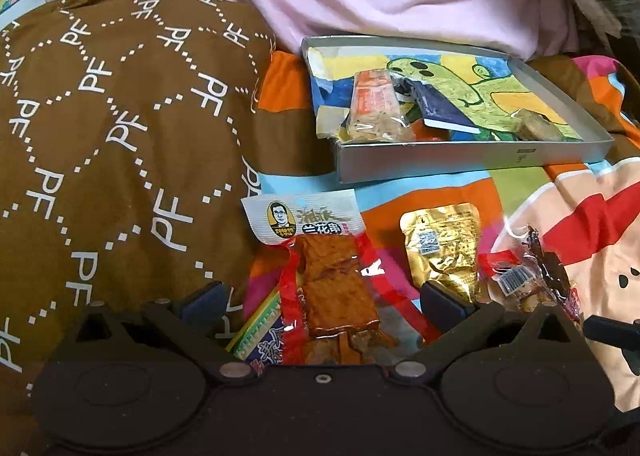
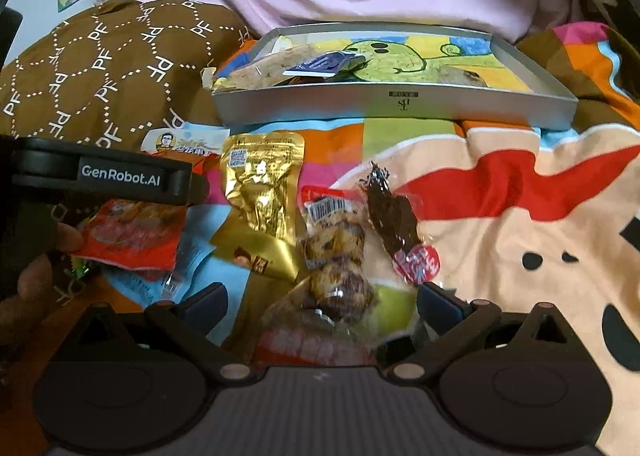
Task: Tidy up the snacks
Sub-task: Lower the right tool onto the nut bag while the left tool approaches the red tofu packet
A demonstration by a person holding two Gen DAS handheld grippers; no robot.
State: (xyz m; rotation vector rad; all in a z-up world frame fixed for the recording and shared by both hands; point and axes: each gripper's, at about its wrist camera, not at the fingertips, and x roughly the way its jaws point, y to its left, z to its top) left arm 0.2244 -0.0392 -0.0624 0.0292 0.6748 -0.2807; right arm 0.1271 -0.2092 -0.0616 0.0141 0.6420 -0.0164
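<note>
Straddling the tofu packet (image 1: 336,284), left gripper (image 1: 324,304) gapes wide.

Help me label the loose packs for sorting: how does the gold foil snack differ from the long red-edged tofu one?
The gold foil pack is opaque and crinkled, hiding its contents; the red-edged tofu pack has a clear window showing orange-brown slabs. The gold foil pack is short and squat; the tofu pack is long, with a white header bearing a portrait. The tofu pack lies between the left gripper's open fingers; the gold one lies beside them. Both lie on the bedspread, outside the tin tray.
</note>
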